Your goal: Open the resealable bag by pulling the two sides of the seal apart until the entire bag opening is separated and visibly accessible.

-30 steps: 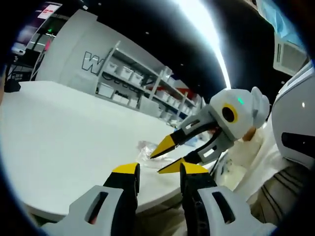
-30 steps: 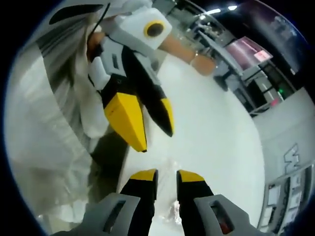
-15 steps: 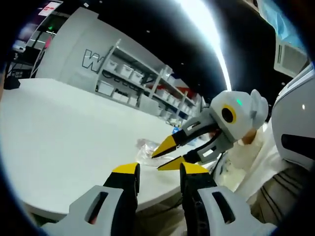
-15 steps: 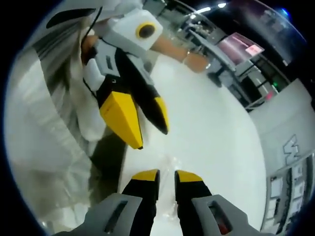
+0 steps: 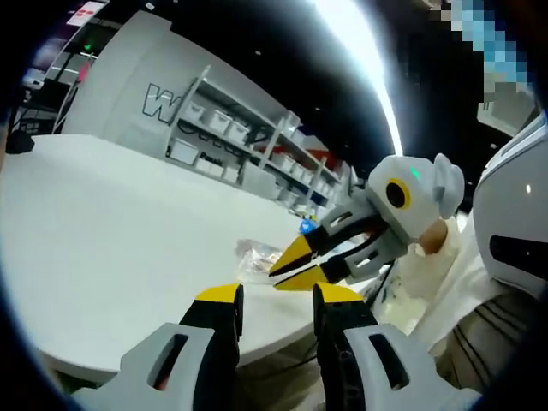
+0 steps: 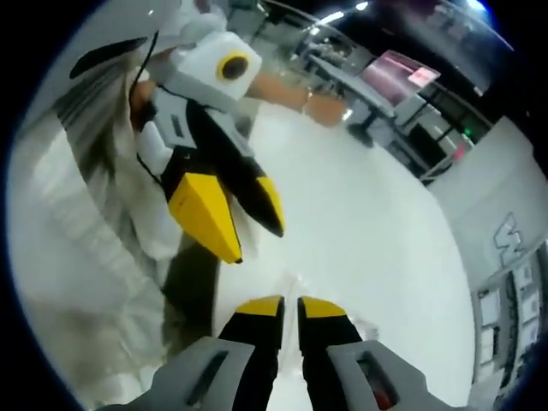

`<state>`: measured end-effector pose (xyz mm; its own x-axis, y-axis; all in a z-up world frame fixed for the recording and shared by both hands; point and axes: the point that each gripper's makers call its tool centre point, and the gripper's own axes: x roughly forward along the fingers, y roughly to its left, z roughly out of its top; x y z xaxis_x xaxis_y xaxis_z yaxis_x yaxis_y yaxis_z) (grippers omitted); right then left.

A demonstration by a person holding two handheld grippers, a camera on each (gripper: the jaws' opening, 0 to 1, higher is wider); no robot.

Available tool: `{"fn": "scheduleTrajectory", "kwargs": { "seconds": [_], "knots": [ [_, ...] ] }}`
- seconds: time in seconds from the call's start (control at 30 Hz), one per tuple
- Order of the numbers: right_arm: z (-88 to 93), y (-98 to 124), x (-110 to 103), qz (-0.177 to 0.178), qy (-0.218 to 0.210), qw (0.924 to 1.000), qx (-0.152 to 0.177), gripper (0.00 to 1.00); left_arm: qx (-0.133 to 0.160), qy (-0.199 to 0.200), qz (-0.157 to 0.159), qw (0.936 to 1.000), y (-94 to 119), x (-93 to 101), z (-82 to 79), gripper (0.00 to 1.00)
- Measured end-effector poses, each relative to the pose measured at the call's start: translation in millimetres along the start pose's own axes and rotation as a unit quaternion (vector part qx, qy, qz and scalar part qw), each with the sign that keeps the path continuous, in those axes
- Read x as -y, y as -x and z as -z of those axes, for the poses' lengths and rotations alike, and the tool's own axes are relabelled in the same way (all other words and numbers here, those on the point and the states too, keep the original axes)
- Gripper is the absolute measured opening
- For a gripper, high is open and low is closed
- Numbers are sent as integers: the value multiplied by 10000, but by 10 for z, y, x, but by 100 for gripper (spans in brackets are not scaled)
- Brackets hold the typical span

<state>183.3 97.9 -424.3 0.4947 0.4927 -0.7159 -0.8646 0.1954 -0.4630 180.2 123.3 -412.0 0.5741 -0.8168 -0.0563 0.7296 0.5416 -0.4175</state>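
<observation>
A clear resealable bag (image 5: 253,255) lies crumpled on the white table (image 5: 103,223) near its rounded edge. My right gripper (image 5: 277,278) reaches in from the right of the left gripper view, its yellow tips pinched almost together at the bag's near edge. In the right gripper view its own jaws (image 6: 290,301) leave only a thin slit, and a bit of the bag (image 6: 368,330) peeks out beside the right jaw. My left gripper (image 5: 278,293) stands open with nothing between its jaws, just short of the bag. It also hangs open at the upper left of the right gripper view (image 6: 251,244).
Grey shelving with white bins (image 5: 231,137) stands behind the table. A person in white clothing (image 5: 428,274) is close at the table's edge. A bare forearm and hand (image 6: 300,94) hold the left gripper. The table top (image 6: 368,223) stretches away beyond the bag.
The right gripper's jaws have drawn together from wide open to nearly touching at the bag's edge. The left gripper has stayed open and almost still.
</observation>
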Motion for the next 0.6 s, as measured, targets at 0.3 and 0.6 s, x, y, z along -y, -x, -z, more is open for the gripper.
{"fn": "scheduleTrajectory", "kwargs": {
  "seconds": [0.3,0.6],
  "knots": [
    [-12,-9,6,124,-422,9990,103,1,-16,1,18,10000,-14,14,6,32],
    [-30,-33,-73,117,-751,9969,187,0,-32,13,20,10000,-19,19,15,32]
  ]
}}
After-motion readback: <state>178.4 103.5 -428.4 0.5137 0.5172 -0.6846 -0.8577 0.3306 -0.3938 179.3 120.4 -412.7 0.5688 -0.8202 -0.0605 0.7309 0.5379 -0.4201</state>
